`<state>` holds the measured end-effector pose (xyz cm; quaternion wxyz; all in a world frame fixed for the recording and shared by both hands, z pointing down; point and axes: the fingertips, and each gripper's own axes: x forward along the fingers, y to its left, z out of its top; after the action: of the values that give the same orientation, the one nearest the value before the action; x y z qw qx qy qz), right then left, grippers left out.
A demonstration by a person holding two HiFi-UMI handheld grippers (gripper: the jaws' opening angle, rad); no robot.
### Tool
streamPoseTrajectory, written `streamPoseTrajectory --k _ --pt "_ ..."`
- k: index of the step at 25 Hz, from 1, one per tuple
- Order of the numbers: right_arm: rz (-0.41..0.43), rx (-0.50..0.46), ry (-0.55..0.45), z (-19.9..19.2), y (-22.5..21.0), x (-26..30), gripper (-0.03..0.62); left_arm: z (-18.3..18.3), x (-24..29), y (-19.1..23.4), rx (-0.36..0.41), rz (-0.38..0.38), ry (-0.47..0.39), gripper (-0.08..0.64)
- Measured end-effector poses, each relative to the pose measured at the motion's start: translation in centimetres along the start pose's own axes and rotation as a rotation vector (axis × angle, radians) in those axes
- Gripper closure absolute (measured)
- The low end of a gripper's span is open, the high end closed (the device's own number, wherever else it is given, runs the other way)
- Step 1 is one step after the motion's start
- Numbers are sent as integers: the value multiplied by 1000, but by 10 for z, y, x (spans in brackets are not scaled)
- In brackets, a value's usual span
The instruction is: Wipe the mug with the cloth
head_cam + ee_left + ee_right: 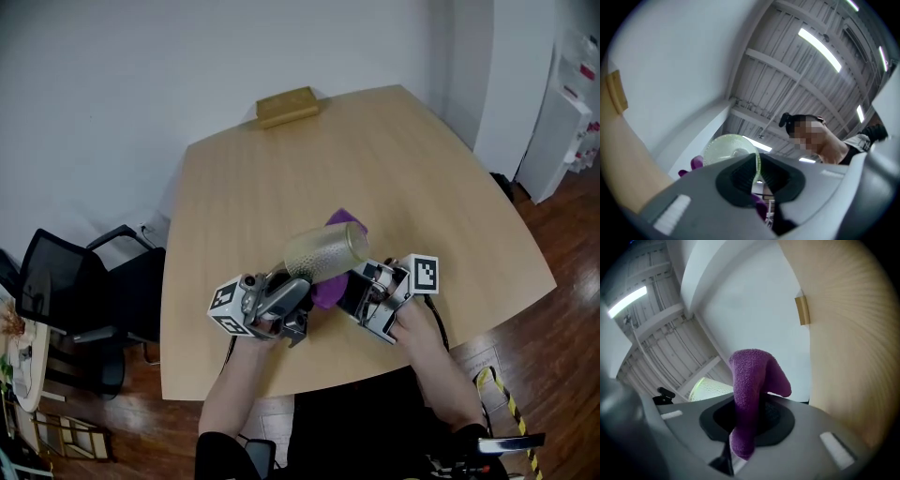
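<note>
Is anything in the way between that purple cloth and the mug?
Nothing visible. The right hand-held gripper holds the cloth right beside the mug, apparently touching it, while the left hand-held gripper clamps the mug's rim.

There was one pale green textured glass mug [325,251], one purple terry cloth [345,219], one tan rectangular block [287,106] at the far edge of the one wooden tabletop [403,178], and two grippers (left gripper [296,291], right gripper [347,289]).

My head view looks steeply down on the mug [326,251]; both gripper views, close beside it, face upward, sharing it.
</note>
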<state>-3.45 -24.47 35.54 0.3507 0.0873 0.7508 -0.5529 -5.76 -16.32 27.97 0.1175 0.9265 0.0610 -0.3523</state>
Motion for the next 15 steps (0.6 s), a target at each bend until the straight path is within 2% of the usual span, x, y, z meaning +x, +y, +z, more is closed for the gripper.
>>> streamPoseTrajectory --k 2,6,9,12,15 --pt "34 -28 -53 15 14 -11 536 5 -2 4 22 18 -22 518" --pt "228 -55 -249 52 60 -35 537 20 -8 9 141 86 -27 518" --pt "320 -9 -236 42 69 -28 536 12 -4 8 198 99 33 518" --pt "291 75 -168 15 48 -10 537 2 5 -2 208 49 64 514" --pt "140 72 -81 -8 11 -3 537 -7 8 -10 196 4 109 509"
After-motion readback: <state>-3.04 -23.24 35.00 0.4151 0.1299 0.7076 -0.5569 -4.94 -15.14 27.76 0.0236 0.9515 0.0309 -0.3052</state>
